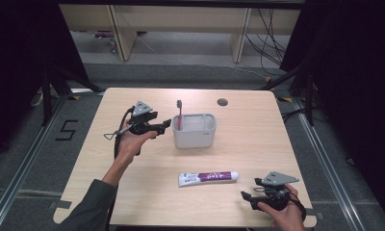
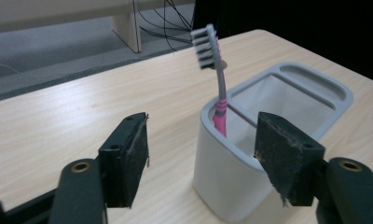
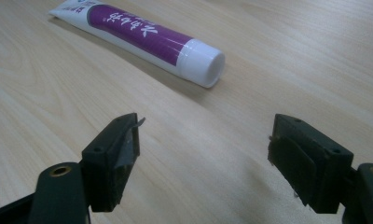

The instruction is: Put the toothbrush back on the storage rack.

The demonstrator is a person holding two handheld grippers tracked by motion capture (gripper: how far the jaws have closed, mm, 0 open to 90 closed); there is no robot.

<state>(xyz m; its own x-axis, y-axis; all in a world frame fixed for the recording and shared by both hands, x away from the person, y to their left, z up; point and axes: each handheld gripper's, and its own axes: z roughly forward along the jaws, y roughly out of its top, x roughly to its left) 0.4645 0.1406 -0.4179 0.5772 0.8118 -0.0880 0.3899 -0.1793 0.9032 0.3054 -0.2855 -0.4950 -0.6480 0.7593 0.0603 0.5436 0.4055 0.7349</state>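
A: High view: the left gripper [image 1: 164, 126], jaws apart and gripping nothing, sits at nine o'clock of the grey holder [image 1: 194, 136], where the toothbrush [image 1: 179, 114] stands upright.

B: Left gripper view: brush at the holder's near-left corner. Right gripper view: the right gripper [image 3: 203, 154] gapes, toothpaste tube [image 3: 138, 35] at eleven o'clock.

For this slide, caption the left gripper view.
Open left tongs before a grey holder with a pink toothbrush upright inside.
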